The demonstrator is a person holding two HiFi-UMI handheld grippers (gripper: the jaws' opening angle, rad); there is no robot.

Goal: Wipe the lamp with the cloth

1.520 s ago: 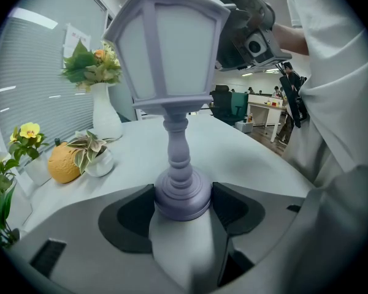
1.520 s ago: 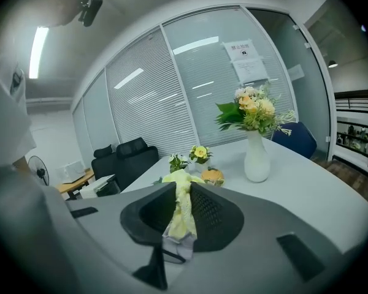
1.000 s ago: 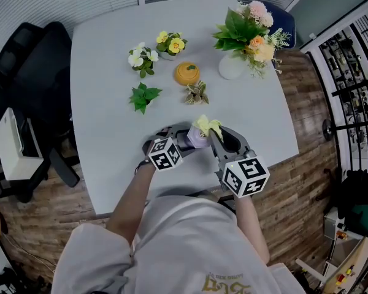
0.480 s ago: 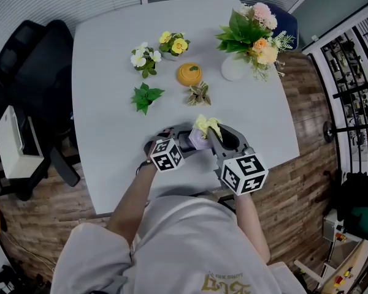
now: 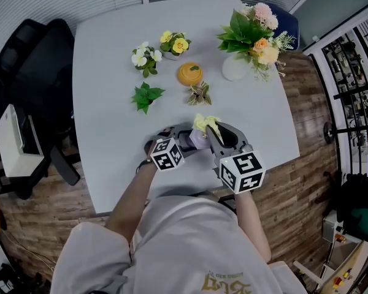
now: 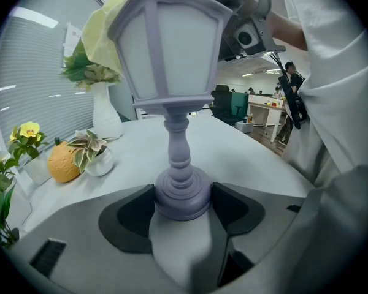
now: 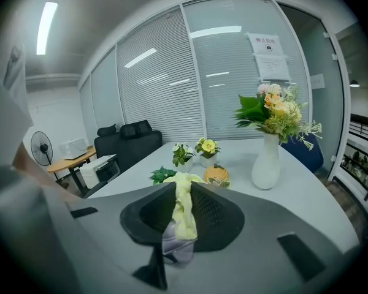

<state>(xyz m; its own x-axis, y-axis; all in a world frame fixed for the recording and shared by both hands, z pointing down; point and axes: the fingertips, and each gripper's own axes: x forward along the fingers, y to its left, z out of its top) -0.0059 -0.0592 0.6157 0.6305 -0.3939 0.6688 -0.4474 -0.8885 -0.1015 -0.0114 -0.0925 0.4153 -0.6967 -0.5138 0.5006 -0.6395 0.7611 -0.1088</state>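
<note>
Now the wiping itself looks under way: the left gripper (image 6: 183, 208) is clamped on the round foot of the lamp (image 6: 172, 54), held upright near the 6 o'clock edge of the table (image 5: 110, 133). The right gripper (image 7: 181, 196) pinches the yellow cloth (image 7: 184, 218) at the shade's 10 o'clock side in the left gripper view. Next, I judge, the cloth needs drawing across the other panes with the foot gripped firmly.

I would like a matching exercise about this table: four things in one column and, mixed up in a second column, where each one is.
Things
1. lamp
2. yellow cloth
3. white vase
4. orange pumpkin ornament

Places
a. far right corner of the table
b. base clamped in the left gripper
c. pinched in the right gripper
d. beside the small striped plant

Pairs: 1-b, 2-c, 3-a, 4-d
</note>
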